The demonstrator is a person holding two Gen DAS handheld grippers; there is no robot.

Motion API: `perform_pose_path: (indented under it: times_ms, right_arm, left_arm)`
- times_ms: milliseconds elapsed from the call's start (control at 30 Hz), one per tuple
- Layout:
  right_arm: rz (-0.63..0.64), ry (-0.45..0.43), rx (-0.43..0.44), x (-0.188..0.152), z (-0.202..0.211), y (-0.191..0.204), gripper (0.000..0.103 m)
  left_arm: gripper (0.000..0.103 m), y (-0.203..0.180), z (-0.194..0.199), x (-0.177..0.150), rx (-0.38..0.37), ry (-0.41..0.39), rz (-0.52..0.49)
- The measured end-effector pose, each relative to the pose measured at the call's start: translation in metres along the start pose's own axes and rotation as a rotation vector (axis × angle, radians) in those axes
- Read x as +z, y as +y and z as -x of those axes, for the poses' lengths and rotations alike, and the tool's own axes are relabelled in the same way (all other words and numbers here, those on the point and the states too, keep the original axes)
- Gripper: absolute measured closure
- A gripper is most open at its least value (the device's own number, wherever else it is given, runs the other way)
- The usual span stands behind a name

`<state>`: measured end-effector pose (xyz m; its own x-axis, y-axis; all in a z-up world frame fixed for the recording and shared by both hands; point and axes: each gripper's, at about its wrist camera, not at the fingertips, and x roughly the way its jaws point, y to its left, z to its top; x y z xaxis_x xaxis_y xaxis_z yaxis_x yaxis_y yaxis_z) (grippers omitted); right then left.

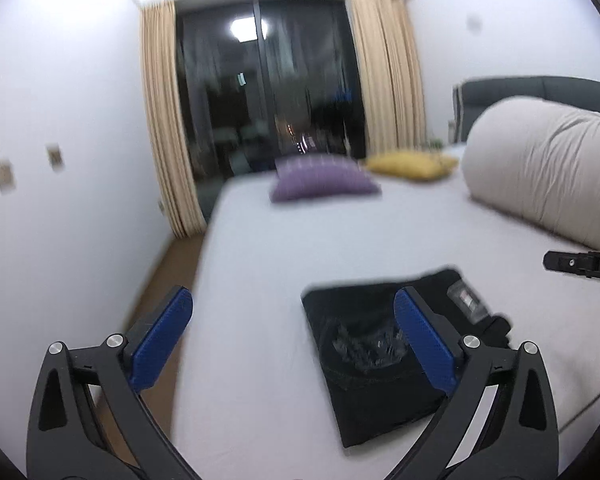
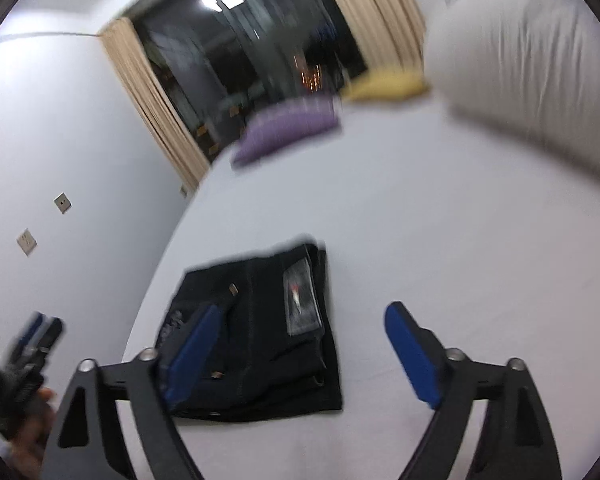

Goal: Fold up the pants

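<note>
Nearest, both tools are seen spread wide with nothing between the blue pads: the left hand-held gripper (image 1: pixel 294 336) and the right hand-held gripper (image 2: pixel 304 344) are released and held above the bed (image 1: pixel 260 240), touching no cloth. Just beyond them the black pants (image 2: pixel 260 328) lie on the bed sheet as a compact, roughly square bundle, near the bed's left edge, with a tag (image 2: pixel 302 300) showing on top. The fold is judged to be done or nearly so.

From here, the risk is judged to lie in any further contact. The stacked layers could be dragged apart if a pad were swept across the top, and the uneven edge at the near right could be opened by a snagged fingertip. Since the bundle sits near the left edge of the bed, it could be nudged toward the floor by a push from the right.

Farther off, a purple cushion (image 1: pixel 324 180), a yellow cushion (image 1: pixel 412 165) and a rolled white duvet (image 1: pixel 540 168) are seen well apart from the pants.
</note>
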<state>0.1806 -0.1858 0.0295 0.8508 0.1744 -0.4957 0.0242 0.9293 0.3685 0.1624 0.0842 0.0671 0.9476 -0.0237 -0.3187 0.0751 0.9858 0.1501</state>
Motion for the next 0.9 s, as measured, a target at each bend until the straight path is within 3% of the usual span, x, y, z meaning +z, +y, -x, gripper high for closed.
perform_pose_path:
  times_ms: [133, 200, 267, 367, 433, 633, 900]
  right_arm:
    - [0.119, -0.254, -0.067, 0.011, 0.077, 0.033, 0.0]
    - [0.172, -0.35, -0.095, 0.017, 0.112, 0.042, 0.0]
    - [0.208, -0.43, -0.121, 0.021, 0.14, 0.055, 0.0]
    - [0.227, -0.532, -0.091, 0.024, 0.181, 0.064, 0.0]
    - [0.231, -0.554, -0.079, 0.023, 0.194, 0.074, 0.0]
    - [0.244, -0.409, -0.059, 0.012, 0.198, 0.083, 0.0]
    - [0.181, -0.153, -0.142, -0.017, 0.16, 0.075, 0.0]
  left_arm:
    - [0.0, -0.002, 0.072, 0.019, 0.075, -0.069, -0.001]
    - [0.0, -0.001, 0.093, 0.027, 0.05, -0.069, 0.015]
    - [0.0, -0.001, 0.114, 0.035, 0.06, -0.089, 0.018]
    - [0.0, 0.008, 0.145, 0.043, 0.073, -0.101, 0.043]
    - [0.0, 0.01, 0.164, 0.045, 0.069, -0.095, 0.061]
    - [0.0, 0.004, 0.179, 0.027, 0.032, 0.027, 0.086]
    - [0.0, 0.001, 0.157, -0.017, 0.032, 0.24, 0.125]
